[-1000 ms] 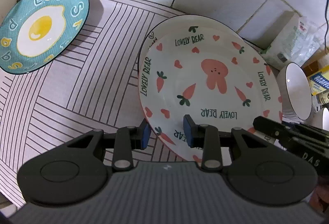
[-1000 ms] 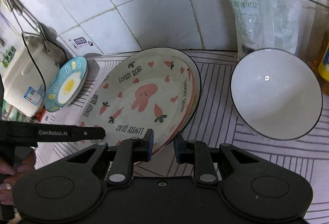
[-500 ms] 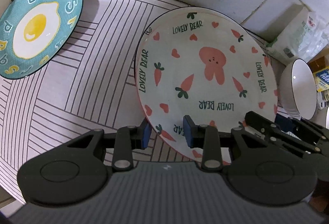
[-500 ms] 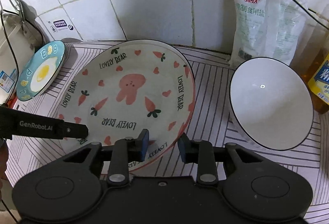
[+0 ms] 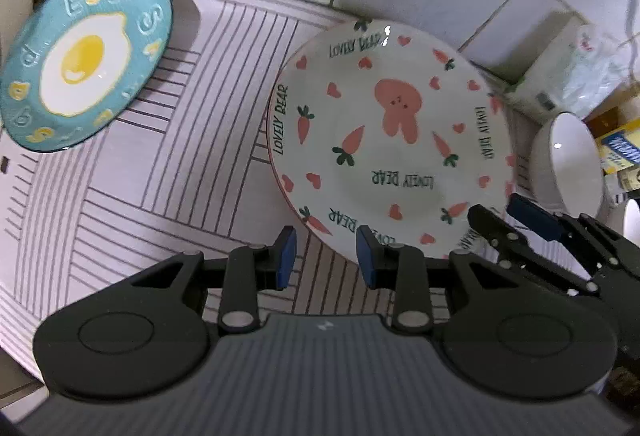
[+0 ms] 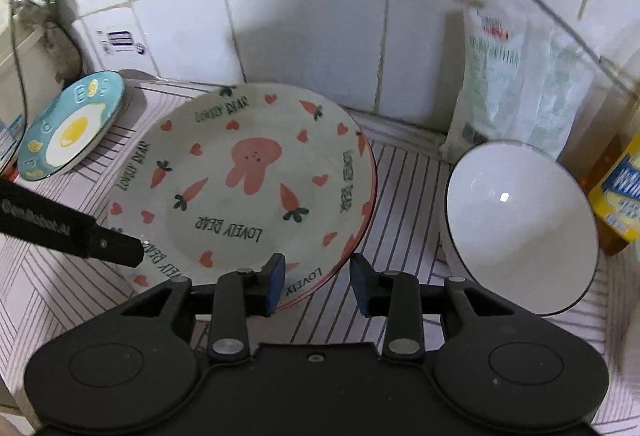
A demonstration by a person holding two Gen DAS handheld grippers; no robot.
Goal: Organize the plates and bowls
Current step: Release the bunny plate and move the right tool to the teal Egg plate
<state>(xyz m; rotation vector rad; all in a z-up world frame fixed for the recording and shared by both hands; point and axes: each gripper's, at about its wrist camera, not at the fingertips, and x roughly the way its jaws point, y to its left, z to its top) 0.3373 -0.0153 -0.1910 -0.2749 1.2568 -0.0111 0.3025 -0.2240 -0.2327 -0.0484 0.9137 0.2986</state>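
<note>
- The rabbit plate now lies flat on the striped mat covering the worktop, where a second ago it was tilted up with its near rim between the right claw's pads.
- The right claw has let go: its jaws stand apart, wider than half a second ago, and the plate's near rim sits between the blue pads without clear contact.
- The left claw hangs released just in front of the same plate, its right pad overlapping the rim in the picture; whether it actually touches is hard to tell through the fisheye.
- From the left wrist view the right claw shows at the plate's right edge, so both tools have stayed close around this one piece.
- A dark rim seemed to peek from under the plate a second ago; whether a second plate lies beneath cannot be made out now.
- The egg plate sits well apart at the far left of the mat, unmoved, and the white bowl stands apart to the right, tipped so its mouth faces the camera.
- Judged from this, the rabbit plate is set down; the egg plate and the bowl remain to be gathered.
</note>
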